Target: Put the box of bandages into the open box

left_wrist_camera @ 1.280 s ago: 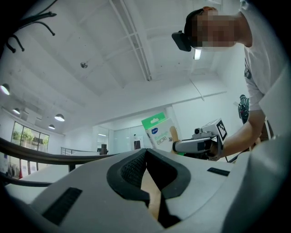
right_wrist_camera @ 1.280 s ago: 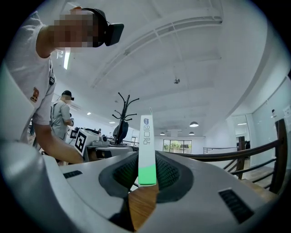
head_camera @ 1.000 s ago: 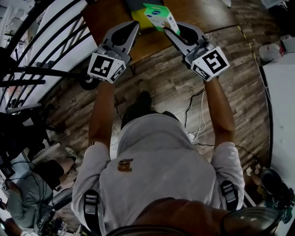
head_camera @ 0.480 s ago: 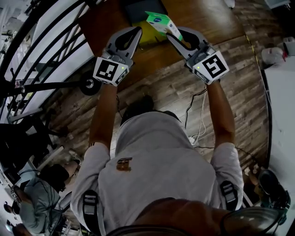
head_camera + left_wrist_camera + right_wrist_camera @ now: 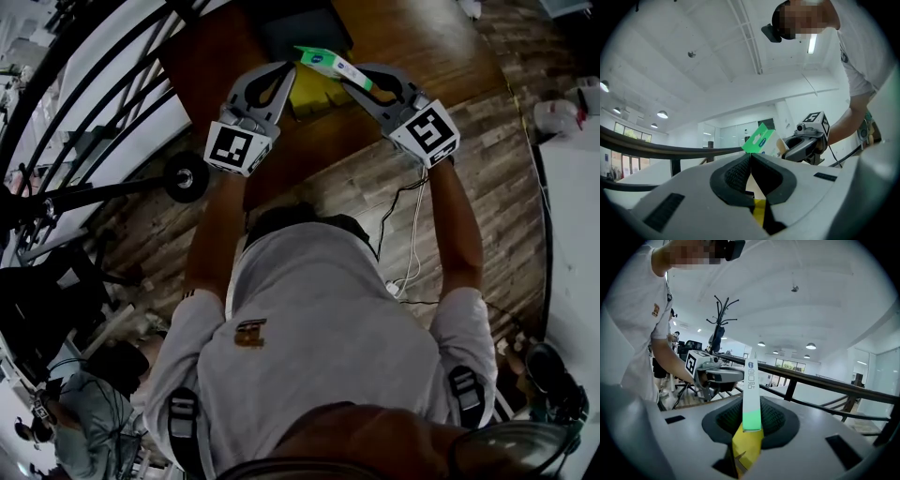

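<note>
The green-and-white bandage box (image 5: 326,62) is pinched at its lower end by my right gripper (image 5: 356,77), which is shut on it. It hangs edge-on above a yellow open box (image 5: 314,91) on the wooden table (image 5: 422,37). In the right gripper view the bandage box (image 5: 751,385) stands upright between the jaws of the right gripper (image 5: 751,404), with yellow (image 5: 745,446) below. My left gripper (image 5: 283,68) hovers just left of it, over the yellow box's left edge. In the left gripper view the left gripper (image 5: 750,157) has its pads together and nothing between them, and the bandage box (image 5: 759,139) shows beyond.
A dark flat object (image 5: 305,33) lies on the table behind the yellow box. A black railing (image 5: 94,84) runs along the left, with a wheel (image 5: 187,176) near the table's corner. Cables (image 5: 408,234) trail over the plank floor. A white tabletop (image 5: 572,187) borders the right.
Both grippers have moved forward over the table. The bandage box has travelled with the right gripper, turned edge-on, and now hangs above the yellow box.
</note>
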{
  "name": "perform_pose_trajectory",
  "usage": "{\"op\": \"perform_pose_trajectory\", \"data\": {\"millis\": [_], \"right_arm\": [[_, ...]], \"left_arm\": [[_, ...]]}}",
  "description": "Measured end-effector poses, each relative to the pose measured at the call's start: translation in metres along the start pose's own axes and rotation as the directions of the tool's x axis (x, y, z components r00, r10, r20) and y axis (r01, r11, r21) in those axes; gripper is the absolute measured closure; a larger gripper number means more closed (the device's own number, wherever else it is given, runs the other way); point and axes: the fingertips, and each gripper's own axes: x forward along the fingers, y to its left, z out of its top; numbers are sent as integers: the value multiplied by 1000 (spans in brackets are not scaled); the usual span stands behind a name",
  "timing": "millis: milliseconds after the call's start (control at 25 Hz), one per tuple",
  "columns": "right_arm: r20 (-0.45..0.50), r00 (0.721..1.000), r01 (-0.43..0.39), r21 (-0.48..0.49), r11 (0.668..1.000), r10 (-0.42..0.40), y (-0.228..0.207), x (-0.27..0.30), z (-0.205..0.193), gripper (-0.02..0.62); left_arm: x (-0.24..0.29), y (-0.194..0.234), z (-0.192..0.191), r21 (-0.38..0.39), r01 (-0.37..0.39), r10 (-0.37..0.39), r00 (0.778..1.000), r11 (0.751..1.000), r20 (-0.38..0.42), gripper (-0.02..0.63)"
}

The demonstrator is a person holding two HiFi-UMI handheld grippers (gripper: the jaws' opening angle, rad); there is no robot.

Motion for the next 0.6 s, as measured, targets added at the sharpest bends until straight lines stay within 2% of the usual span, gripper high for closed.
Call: {"op": "perform_pose_trajectory", "data": {"millis": [280, 600], "right_arm": [[-165, 984, -66, -9, 998, 64, -1, 25, -44, 498], [-360, 916, -195, -22, 981, 174, -3, 51, -97, 497]], "left_arm": [[0, 13, -19, -23, -9, 9, 1000, 1000, -14, 586], [2, 22, -38, -55, -48, 46, 998, 997, -43, 586]]}}
